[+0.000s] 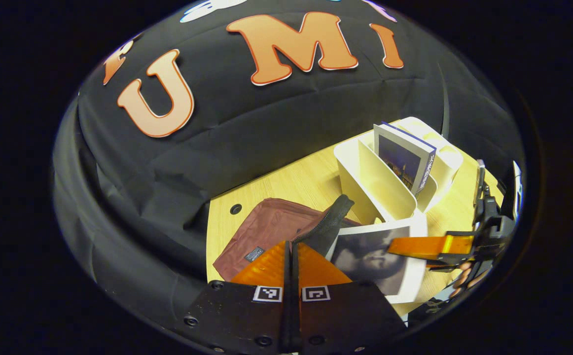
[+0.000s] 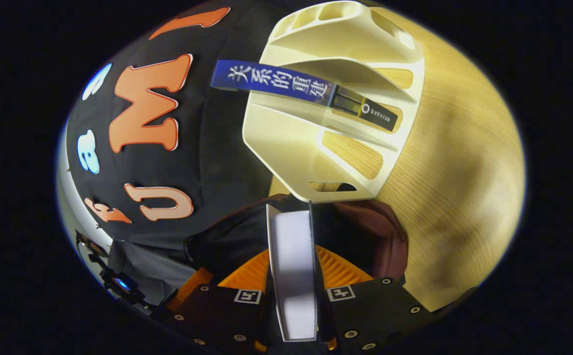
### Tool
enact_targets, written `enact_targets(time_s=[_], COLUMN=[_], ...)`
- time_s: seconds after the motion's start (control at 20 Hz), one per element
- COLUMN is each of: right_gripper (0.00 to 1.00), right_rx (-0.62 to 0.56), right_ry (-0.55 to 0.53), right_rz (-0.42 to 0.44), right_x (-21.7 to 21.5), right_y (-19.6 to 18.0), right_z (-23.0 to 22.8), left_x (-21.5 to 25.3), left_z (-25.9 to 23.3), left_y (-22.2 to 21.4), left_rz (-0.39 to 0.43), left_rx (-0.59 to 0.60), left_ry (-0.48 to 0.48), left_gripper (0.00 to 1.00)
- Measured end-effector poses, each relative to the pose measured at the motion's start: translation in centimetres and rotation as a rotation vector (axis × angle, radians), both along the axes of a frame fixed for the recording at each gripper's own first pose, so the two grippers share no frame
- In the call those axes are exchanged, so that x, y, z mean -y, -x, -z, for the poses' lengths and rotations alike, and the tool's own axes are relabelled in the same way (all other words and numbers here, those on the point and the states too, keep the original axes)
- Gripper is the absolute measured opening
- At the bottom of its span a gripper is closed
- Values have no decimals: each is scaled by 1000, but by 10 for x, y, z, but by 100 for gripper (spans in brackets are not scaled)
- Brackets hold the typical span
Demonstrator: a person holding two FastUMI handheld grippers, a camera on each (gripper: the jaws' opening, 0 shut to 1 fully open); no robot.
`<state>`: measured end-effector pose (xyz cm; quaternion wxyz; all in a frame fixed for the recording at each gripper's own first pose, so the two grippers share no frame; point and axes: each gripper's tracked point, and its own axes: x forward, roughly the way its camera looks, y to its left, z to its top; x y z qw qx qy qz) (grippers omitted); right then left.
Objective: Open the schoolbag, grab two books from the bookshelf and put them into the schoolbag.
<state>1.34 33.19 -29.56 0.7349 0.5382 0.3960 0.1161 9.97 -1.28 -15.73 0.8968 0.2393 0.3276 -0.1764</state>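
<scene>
While the right gripper (image 2: 291, 276) clamps a white-edged book with a grey photo cover (image 1: 377, 261) between both fingers, that book hangs right at the mouth of the maroon fabric schoolbag (image 1: 262, 231), which lies flat on the pale wooden tabletop (image 1: 296, 182). Seen from the left gripper view, the book sits just in front of the cream plastic bookshelf rack (image 1: 380, 187), between the rack and the bag's opening, so it's basically touching the dark lining of the flap. Left gripper (image 1: 290, 261) has its fingers pressed together on the black zipper flap of the bag (image 1: 328, 222), holding it lifted up just beside the rack's near corner. One more book, a blue-spined paperback with a dark cover (image 1: 405, 158), stands upright in a slot of the rack, leaning a bit against a divider. From the right gripper view that spine (image 2: 306, 86) pokes out of the rack's top, with the schoolbag's dark inside directly below the rack.
</scene>
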Motion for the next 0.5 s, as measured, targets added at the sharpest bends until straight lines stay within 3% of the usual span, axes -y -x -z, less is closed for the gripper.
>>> enact_targets(time_s=[0.3,0.35,0.4,0.5], right_gripper=[34,22,34,35], right_rx=[-38,-49,-46,-38], right_ry=[36,41,48,94], right_rz=[36,45,55,60], right_x=[-45,-47,-49,-50], right_y=[-23,-25,-28,-30], right_z=[20,23,24,29], left_x=[2,2,2,0], left_z=[2,2,2,5], left_y=[3,3,3,3], left_rz=[0,5,11,7], left_rx=[-8,-4,0,-6], left_ry=[12,14,16,10], left_gripper=[0,1,1,1])
